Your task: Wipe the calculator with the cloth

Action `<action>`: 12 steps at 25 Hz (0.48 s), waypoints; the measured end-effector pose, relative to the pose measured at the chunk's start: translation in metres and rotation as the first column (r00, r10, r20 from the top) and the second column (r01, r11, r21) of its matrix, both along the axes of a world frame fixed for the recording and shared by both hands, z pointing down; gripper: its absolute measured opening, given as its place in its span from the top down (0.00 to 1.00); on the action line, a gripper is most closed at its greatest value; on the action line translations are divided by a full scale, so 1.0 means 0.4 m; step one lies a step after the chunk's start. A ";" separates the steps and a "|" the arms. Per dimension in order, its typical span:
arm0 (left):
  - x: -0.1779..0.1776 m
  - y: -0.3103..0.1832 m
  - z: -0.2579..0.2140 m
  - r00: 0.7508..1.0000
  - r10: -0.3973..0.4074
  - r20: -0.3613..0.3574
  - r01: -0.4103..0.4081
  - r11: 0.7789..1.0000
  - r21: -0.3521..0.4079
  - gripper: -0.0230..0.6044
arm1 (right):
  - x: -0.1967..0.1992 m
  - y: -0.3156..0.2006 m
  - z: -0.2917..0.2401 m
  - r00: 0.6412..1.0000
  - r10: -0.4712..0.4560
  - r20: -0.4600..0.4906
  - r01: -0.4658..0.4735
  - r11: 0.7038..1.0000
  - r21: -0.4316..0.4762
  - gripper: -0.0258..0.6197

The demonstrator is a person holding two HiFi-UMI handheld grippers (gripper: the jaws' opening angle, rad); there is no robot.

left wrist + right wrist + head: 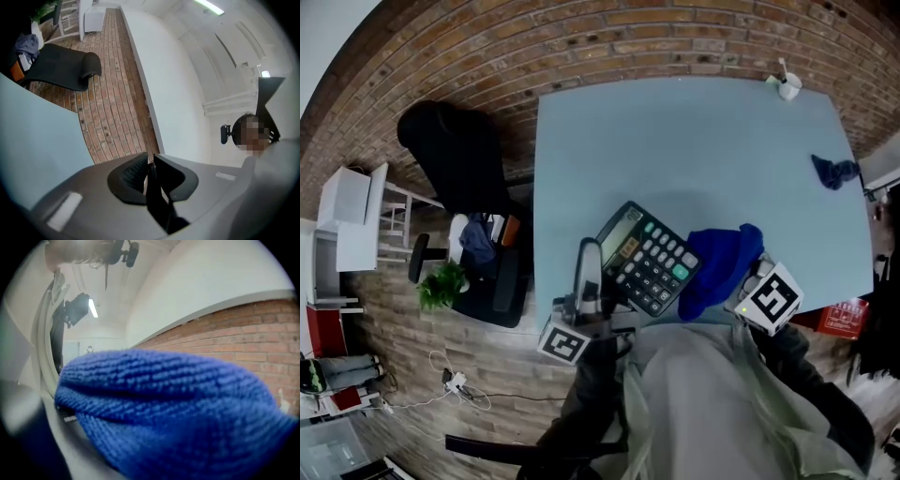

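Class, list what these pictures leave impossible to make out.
- Calculator display figures: too small, head view.
- Calculator's face, left gripper view: only a thin dark edge shows between the jaws.
- Right hand-held gripper: its hold buried in the blue cloth, right gripper view.
- White object at the table's far corner: too small to name, head view.

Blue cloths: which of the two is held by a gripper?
The larger, bright blue cloth beside the calculator, clamped in the right gripper. The other, a small dark blue cloth, lies crumpled and alone near the table edge.
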State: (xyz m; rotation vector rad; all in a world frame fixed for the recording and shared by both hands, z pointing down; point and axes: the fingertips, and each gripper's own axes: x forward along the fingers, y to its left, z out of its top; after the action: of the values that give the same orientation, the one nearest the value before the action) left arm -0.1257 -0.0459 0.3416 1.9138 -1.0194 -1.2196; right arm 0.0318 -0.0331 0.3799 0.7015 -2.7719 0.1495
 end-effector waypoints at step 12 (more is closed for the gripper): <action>0.060 -0.014 0.030 0.999 0.023 0.026 -0.021 0.996 -0.082 0.89 | -0.090 -0.045 -0.104 0.728 0.269 -0.630 0.317 0.683 0.658 0.86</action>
State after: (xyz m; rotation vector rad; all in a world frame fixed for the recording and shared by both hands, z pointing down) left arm -0.1015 -0.0516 0.3537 1.8783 -1.0434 -1.1253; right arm -0.0041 -0.0511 0.3381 0.6771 -1.9939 -1.0995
